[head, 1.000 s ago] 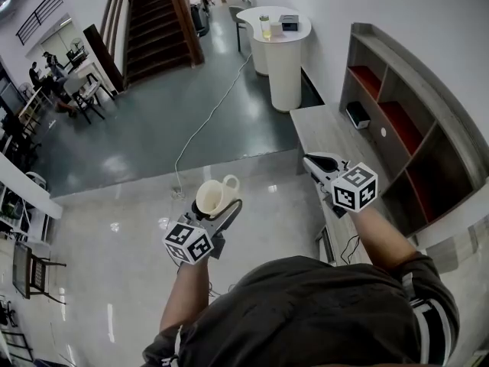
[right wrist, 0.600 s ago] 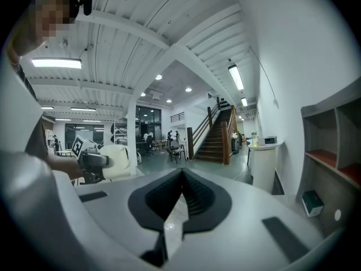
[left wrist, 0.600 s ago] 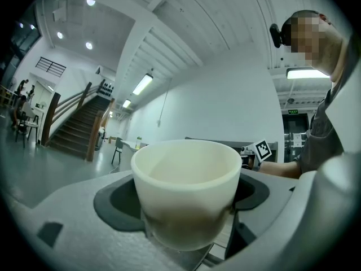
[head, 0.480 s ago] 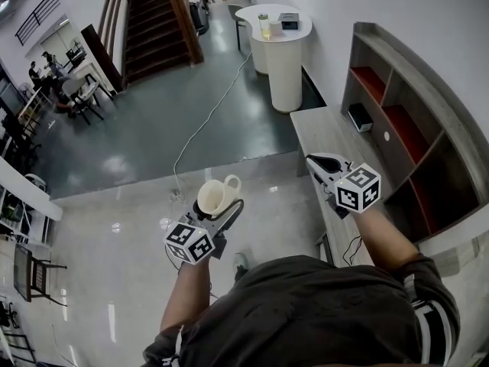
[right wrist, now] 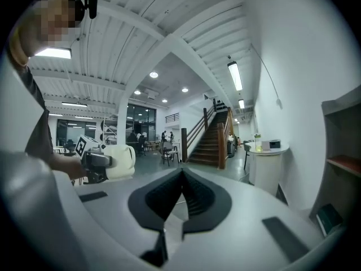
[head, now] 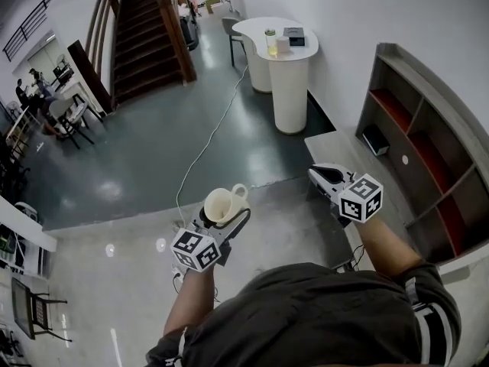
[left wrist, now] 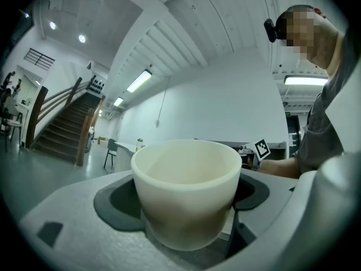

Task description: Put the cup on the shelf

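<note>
Gripping the upright cup (head: 221, 202), the left claw (head: 229, 219) sits well left of the shelf (head: 425, 87); the right claw (head: 322, 176), closed and empty, hangs nearer it.

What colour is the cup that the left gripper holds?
Plain cream white, with no pattern. The cup shows best in the left gripper view.

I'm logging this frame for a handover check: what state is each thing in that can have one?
Cup: upright, empty, gripped above the floor, not yet on the shelf.
Left claw: shut on the cup.
Right claw: shut, holding nothing.
Shelf: open-fronted, one dark box inside, no cup.
</note>
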Available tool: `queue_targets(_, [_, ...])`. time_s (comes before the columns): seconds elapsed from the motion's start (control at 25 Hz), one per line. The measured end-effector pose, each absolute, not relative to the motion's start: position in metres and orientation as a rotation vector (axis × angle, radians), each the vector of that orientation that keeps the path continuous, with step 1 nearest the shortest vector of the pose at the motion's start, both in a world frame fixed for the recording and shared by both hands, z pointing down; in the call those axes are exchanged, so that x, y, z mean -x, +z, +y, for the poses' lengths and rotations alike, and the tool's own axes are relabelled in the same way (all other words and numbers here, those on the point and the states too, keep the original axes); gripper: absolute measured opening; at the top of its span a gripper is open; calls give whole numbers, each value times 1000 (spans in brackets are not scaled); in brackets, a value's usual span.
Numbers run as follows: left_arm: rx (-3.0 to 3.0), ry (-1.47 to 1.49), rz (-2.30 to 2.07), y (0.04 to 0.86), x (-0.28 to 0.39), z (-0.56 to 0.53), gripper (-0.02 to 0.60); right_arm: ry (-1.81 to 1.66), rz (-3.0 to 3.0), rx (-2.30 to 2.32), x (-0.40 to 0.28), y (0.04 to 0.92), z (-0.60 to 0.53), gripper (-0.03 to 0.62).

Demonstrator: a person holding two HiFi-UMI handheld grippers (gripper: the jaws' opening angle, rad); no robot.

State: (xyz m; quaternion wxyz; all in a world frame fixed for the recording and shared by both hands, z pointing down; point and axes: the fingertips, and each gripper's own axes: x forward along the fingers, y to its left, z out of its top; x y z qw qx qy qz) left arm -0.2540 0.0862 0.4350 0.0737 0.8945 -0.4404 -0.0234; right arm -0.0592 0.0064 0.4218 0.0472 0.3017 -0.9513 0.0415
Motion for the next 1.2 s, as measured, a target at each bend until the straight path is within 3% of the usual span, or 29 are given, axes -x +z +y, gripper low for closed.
queue_targets(0.36, [-2772,-38,-1216,410,349,-37,428,117,-2907,-1028,159,397,-108,-9])
queue_targets(0.68, [-2754,-54,-1178,416,389,-99,428,142,-2883,-1044,196,403,-170,-9])
queue_targets(1.2, [-2683,-22,-1309,428,364,-181,428,141,-2945,-880,180,410,-270,-9])
